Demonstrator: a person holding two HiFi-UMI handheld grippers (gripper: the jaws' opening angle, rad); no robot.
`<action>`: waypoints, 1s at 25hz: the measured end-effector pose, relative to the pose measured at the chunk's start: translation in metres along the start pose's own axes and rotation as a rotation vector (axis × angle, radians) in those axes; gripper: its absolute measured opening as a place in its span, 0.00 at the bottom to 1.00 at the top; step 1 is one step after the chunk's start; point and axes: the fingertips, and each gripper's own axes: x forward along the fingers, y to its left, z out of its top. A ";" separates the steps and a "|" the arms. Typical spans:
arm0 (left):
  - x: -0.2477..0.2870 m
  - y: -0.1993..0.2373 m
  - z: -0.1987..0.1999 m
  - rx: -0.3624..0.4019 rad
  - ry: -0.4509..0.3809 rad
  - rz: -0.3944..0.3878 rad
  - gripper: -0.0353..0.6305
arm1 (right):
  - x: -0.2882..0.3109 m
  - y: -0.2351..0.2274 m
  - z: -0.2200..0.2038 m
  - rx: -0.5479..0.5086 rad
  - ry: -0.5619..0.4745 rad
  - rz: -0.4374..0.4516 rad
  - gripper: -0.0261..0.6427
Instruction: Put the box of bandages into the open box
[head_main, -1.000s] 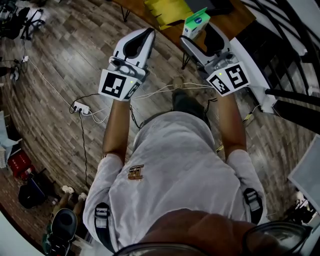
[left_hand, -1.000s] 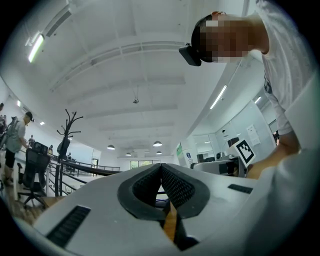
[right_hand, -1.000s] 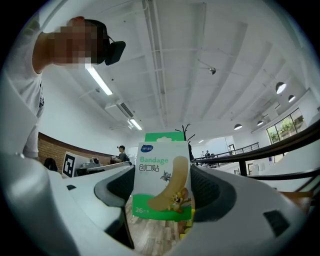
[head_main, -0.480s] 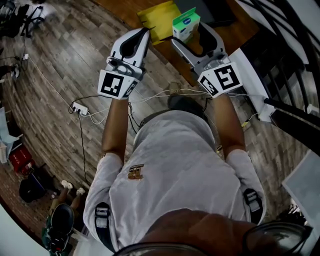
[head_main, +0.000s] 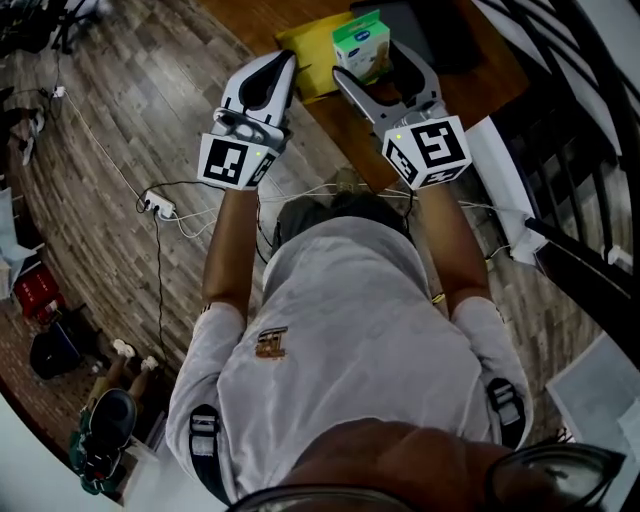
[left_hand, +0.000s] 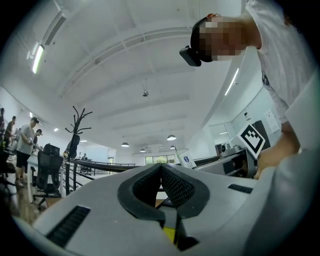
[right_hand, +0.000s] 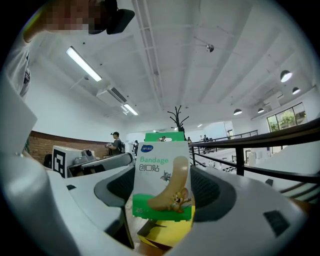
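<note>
The bandage box (head_main: 361, 42) is white and green, and my right gripper (head_main: 366, 62) is shut on it, holding it over the wooden table (head_main: 455, 75). In the right gripper view the bandage box (right_hand: 161, 187) stands upright between the fingers (right_hand: 212, 192), with a cartoon print on its face. Below it lies the open yellow box (head_main: 312, 55), also glimpsed as the open yellow box (right_hand: 162, 235) under the jaws. My left gripper (head_main: 278, 66) hangs to the left of the yellow box, over the table's edge. Its pads (left_hand: 176, 185) meet with nothing between them.
A dark flat object (head_main: 440, 40) lies on the table beyond the right gripper. A power strip with white cables (head_main: 160, 210) runs across the wood floor at left. Black railings (head_main: 575, 90) stand at right. People stand far off in the hall.
Both grippers have moved forward and to the left. The bandage box now sits beside the yellow box, further over the table than a second ago.
</note>
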 end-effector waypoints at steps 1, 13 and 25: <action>0.000 0.000 -0.001 -0.001 0.003 0.005 0.08 | 0.001 -0.001 -0.001 0.005 0.008 -0.002 0.54; 0.019 0.003 -0.019 -0.001 0.032 -0.020 0.08 | 0.027 -0.013 -0.024 -0.007 0.127 -0.031 0.54; 0.023 0.022 -0.035 -0.012 0.047 -0.084 0.08 | 0.057 -0.025 -0.077 -0.033 0.358 -0.111 0.54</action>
